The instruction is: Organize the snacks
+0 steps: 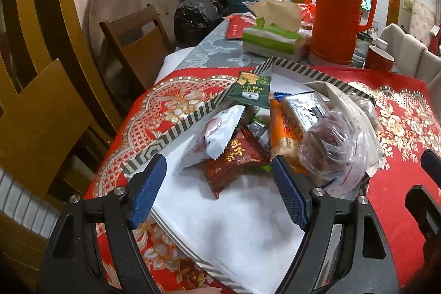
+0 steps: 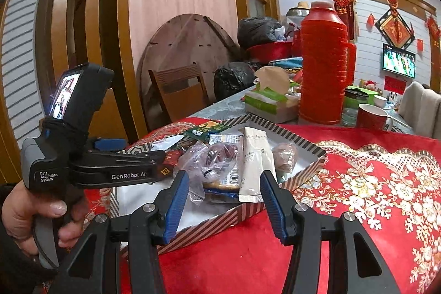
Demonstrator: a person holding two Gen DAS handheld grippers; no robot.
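Observation:
A shallow striped-rim box (image 1: 176, 128) (image 2: 220, 219) sits on the red tablecloth with several snacks piled at its far side: a dark red packet (image 1: 234, 161), a white packet (image 1: 220, 134), a green packet (image 1: 250, 90), an orange packet (image 1: 284, 134), a clear bag of dark fruit (image 1: 333, 148) (image 2: 212, 159) and a long cream sachet (image 2: 253, 164). My left gripper (image 1: 219, 164) is open and empty above the box's bare white floor, just short of the red packet. My right gripper (image 2: 224, 182) is open and empty at the box's near edge, facing the sachet.
A red thermos (image 1: 339, 4) (image 2: 322, 62), a green tissue box (image 1: 273, 42) (image 2: 270, 101) and a red mug (image 2: 372, 116) stand beyond the box. Wooden chairs (image 1: 135, 43) and black bags (image 1: 195, 18) lie to the left. The left gripper's body (image 2: 110, 164) shows beside the box.

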